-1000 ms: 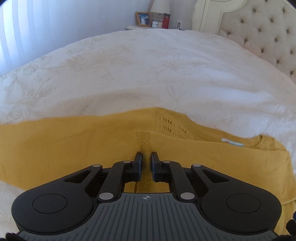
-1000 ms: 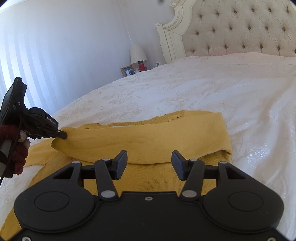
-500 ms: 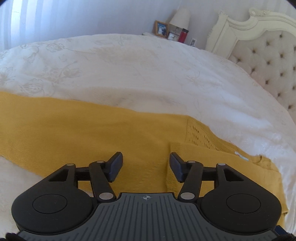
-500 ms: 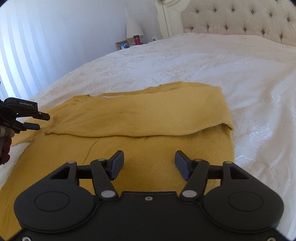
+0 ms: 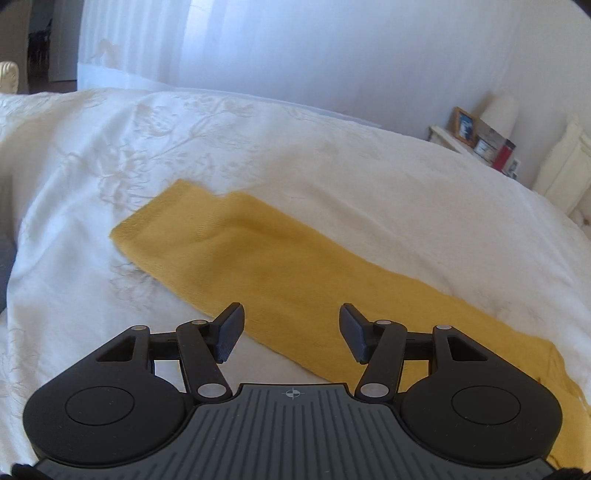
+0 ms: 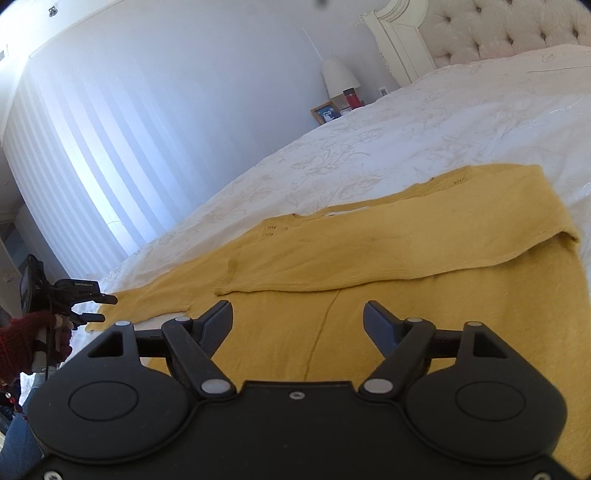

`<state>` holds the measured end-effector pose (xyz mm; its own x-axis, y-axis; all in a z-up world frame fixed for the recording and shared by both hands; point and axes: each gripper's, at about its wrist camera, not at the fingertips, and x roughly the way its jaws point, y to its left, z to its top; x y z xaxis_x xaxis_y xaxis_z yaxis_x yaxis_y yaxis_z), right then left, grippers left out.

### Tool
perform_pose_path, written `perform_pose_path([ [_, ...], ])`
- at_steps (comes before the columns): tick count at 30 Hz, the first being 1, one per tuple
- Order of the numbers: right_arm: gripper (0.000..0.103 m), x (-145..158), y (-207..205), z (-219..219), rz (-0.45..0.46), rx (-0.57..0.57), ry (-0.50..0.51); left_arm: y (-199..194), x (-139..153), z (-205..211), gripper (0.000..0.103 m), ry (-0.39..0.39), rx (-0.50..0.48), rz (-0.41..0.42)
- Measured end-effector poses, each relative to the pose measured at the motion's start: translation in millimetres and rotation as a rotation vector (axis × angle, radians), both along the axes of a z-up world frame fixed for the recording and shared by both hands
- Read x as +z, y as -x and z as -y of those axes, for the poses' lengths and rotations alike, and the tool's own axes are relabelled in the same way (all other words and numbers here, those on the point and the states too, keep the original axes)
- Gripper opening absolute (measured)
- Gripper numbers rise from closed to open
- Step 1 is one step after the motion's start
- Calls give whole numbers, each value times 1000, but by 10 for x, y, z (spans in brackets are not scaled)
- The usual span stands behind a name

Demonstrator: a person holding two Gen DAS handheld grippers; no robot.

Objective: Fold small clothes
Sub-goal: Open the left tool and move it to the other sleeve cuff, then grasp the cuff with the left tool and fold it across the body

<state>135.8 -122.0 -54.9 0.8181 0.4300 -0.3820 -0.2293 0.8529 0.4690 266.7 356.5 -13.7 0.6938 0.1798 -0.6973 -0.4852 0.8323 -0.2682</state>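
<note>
In the left wrist view, the left hand-held gripper (image 5: pixel 291 326) fills the bottom of the frame with its fingers spread wide and nothing between them. A yellow sleeve (image 5: pixel 258 254) runs diagonally from the cuff at centre left down to the lower right of the frame, lying flat on the white bedspread (image 5: pixel 369 177); its lower edge passes just ahead of and between the fingertips. At the upper right stand a picture frame (image 5: pixel 463 125), a lamp (image 5: pixel 500 110) and a red container (image 5: pixel 503 157), too small for any writing to be read.

In the right wrist view, the left hand-held gripper (image 6: pixel 105 308) appears at the far left edge, its fingertips apart at the sleeve's cuff end; white lettering on its body is too small to read. The right hand-held gripper (image 6: pixel 297 325) sits at bottom centre, jaws wide apart and holding nothing, over the yellow sweater (image 6: pixel 424 295). The sweater spreads across the centre and right of the frame, with the other sleeve folded across its body. A tufted headboard (image 6: pixel 509 29) occupies the upper right.
</note>
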Motion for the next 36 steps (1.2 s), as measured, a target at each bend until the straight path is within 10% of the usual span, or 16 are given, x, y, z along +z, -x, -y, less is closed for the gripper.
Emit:
perform_pose_path([
  [20, 83, -124, -58, -202, -10, 44, 0, 118, -372, -894, 54, 245, 283, 206],
  [22, 83, -133, -69, -189, -17, 37, -5, 160, -368, -897, 36, 272, 297, 247],
  [23, 83, -138, -78, -181, -23, 35, -9, 179, -354, -886, 5, 278, 301, 263],
  [25, 83, -142, -76, -170, -30, 35, -17, 201, -275, -817, 3, 251, 303, 277],
  [36, 83, -7, -39, 5, -4, -30, -44, -144, 951, 513, 3, 44, -117, 396],
])
